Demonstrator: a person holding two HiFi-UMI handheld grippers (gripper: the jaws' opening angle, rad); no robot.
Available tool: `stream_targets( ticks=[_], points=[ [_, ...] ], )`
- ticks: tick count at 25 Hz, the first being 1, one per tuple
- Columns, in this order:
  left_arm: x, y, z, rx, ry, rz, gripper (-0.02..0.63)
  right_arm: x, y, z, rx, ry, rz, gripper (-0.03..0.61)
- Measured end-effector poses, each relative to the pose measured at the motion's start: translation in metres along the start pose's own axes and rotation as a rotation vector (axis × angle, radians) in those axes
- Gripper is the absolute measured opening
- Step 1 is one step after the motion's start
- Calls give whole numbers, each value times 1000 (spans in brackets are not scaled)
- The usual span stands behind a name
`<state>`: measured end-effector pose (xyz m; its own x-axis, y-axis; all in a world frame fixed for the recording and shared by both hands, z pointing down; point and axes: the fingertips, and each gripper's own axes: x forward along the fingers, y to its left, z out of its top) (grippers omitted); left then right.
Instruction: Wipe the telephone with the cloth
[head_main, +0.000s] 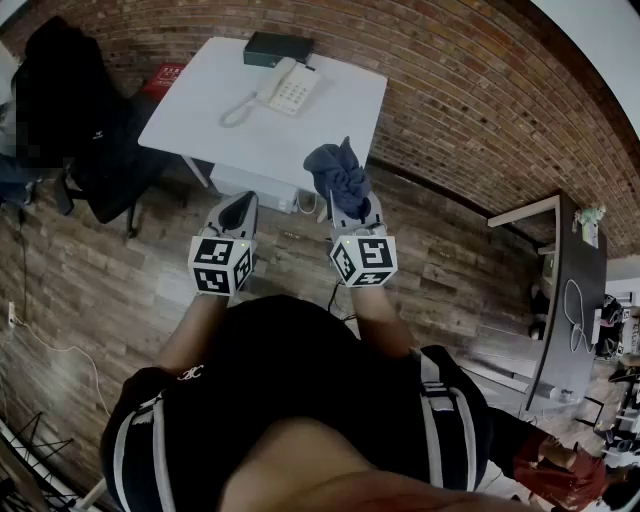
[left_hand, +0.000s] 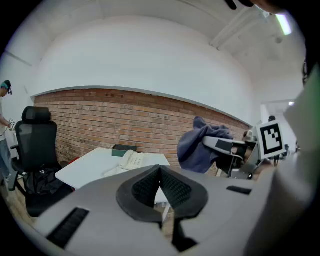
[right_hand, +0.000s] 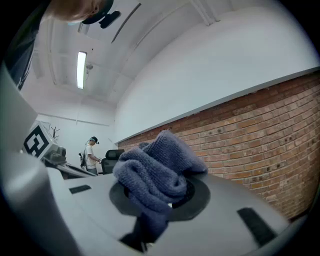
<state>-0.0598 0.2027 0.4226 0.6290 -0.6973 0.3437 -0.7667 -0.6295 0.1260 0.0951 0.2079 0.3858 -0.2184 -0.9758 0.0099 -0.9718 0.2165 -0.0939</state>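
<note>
The right gripper (head_main: 350, 212) has its jaws shut tight on the blue cloth (head_main: 338, 172), the left gripper (head_main: 238, 208) has its jaws closed on nothing, and the telephone (head_main: 288, 87) sits on the white worktop (head_main: 345, 105), well ahead and a little left of the cloth.

Forearms out front, elbows apparently bent, left gripper (head_main: 240, 200) jaws pressed together, empty, right gripper (head_main: 350, 208) clamped on cloth (head_main: 338, 170)
</note>
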Motion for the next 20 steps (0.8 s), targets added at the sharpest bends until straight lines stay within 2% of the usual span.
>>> stream_targets(
  ticks=[20],
  points=[
    [12, -48, -12, -3, 5, 24, -8, -35, -32, -20, 16, 40, 51, 51]
  ],
)
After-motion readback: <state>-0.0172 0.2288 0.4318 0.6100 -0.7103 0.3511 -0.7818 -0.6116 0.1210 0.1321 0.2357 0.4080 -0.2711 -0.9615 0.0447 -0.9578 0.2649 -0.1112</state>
